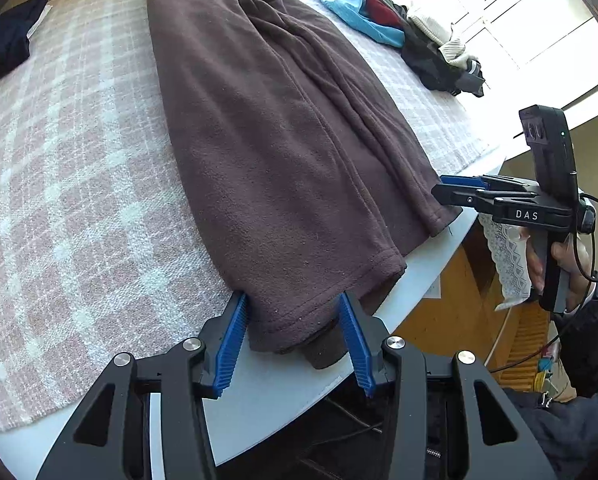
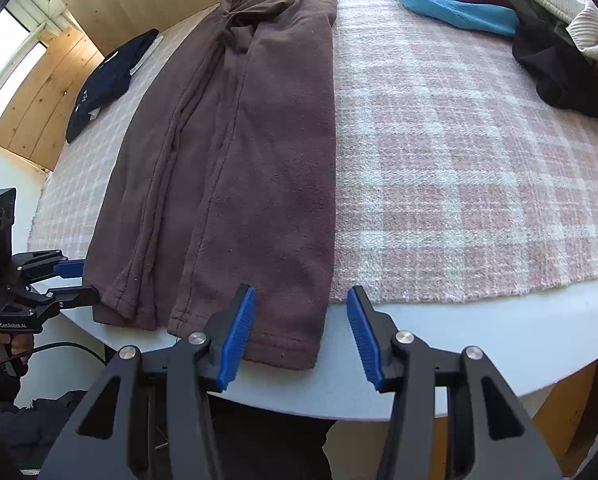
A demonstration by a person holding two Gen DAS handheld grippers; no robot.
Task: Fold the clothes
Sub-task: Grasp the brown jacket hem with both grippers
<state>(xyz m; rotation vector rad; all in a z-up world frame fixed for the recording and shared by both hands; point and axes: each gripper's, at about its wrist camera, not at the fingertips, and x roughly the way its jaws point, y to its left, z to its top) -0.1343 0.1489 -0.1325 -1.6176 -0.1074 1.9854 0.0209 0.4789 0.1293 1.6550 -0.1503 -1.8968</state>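
Note:
A brown fleece garment (image 1: 267,140) (image 2: 259,160) lies lengthwise on the pink plaid cloth (image 1: 79,160) (image 2: 459,160), and its hem hangs over onto the white table rim (image 1: 279,380). My left gripper (image 1: 292,295) is open and straddles one end of the hem, with fabric lying flat between its blue pads (image 1: 231,344). In the right wrist view it (image 2: 89,280) sits at the hem's left corner. My right gripper (image 2: 301,289) is open over the other hem corner, its right pad (image 2: 363,344) clear of the fabric. The left wrist view shows it (image 1: 437,186) at the garment's side edge.
A pile of blue, red, black and white clothes (image 1: 379,12) (image 2: 499,0) lies at the far side of the table. A dark navy folded garment (image 1: 7,40) (image 2: 107,80) rests on the opposite far side. A hand (image 1: 571,264) holds the right gripper off the table edge.

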